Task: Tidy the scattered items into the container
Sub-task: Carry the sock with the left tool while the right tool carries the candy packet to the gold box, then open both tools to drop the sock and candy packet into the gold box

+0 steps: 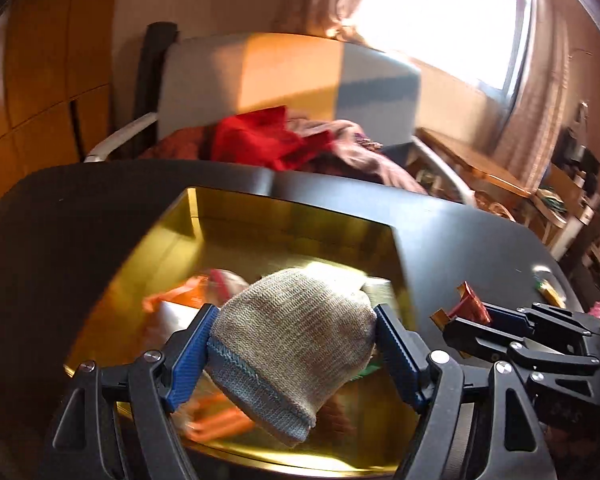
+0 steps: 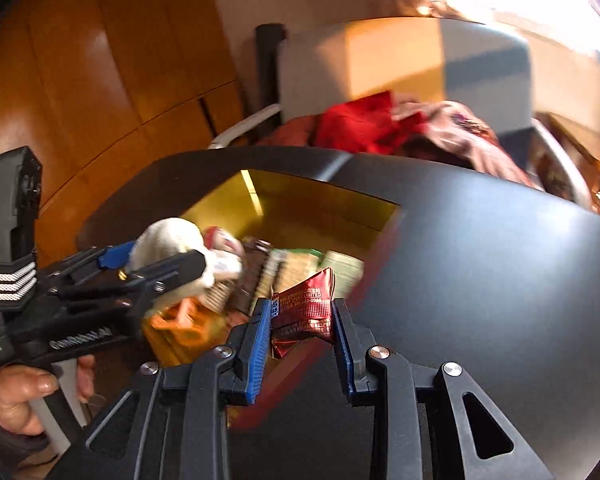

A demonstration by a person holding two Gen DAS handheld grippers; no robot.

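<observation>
Container [image 1: 300,216] contents blurred behind sock [image 1: 292,344].

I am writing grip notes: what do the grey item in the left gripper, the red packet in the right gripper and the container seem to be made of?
Grey item: knitted fabric, matte, with visible stitch rows and a bluish ribbed edge; probably a sock or a cap. Red packet: thin foil or metallised plastic, glossy and crinkled. Container: gold-coloured, mirror-like walls, likely metal.

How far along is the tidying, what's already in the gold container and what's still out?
Several packets and an orange item already lie in the gold container. In hand: the left gripper holds a knitted sock above it, and the right gripper grips a red snack packet by its near edge. Left: at least one small item on the black table.
</observation>
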